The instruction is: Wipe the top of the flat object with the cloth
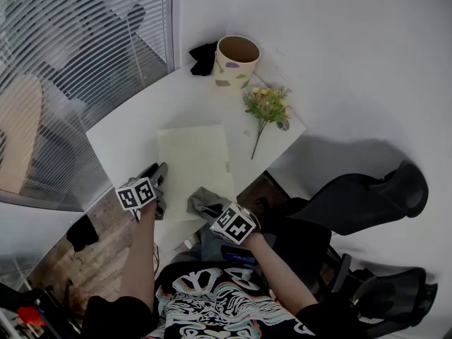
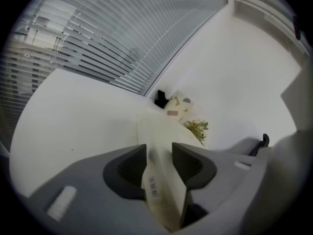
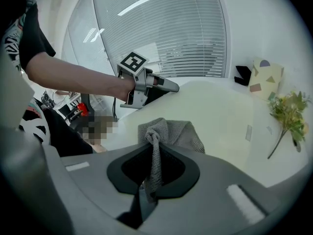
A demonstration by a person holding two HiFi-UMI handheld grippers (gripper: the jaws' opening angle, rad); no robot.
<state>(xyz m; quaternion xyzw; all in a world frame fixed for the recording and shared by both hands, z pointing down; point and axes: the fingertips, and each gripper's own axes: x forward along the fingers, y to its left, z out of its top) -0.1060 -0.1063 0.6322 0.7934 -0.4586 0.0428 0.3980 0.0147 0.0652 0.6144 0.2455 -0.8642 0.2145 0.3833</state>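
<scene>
Cloth (image 1: 204,203), grey and bunched, hangs pinched between the fingers (image 3: 177,169) of the right gripper (image 1: 215,215), which are shut tight on a twisted fold of it. The loose part spills forward onto the near end of the flat cream box (image 1: 192,162).

That box lies on the white bench (image 1: 123,136) on the person's side of the patterned cup (image 1: 236,61). Its long axis runs from the cup straight toward the person. The cloth sits at the end farthest from the cup, toward the corner on the same side as the flower sprig (image 1: 267,106). So the whole unwiped top stretches away from the right fingers, toward the cup.

The left gripper (image 1: 157,177) is at the box's other near corner, also far from the cup. Its fingers (image 2: 131,166) are clamped on the box's edge, with the barcode label showing between them, and I judge it is there to steady the box.

The wipe looks about to begin rather than under way. The right gripper is the one to move. Strokes pushed along the long axis toward the cup would cover the top. They should stay clear of the left fingers and stop short of the sprig, which lies just beside the box's far corner.
</scene>
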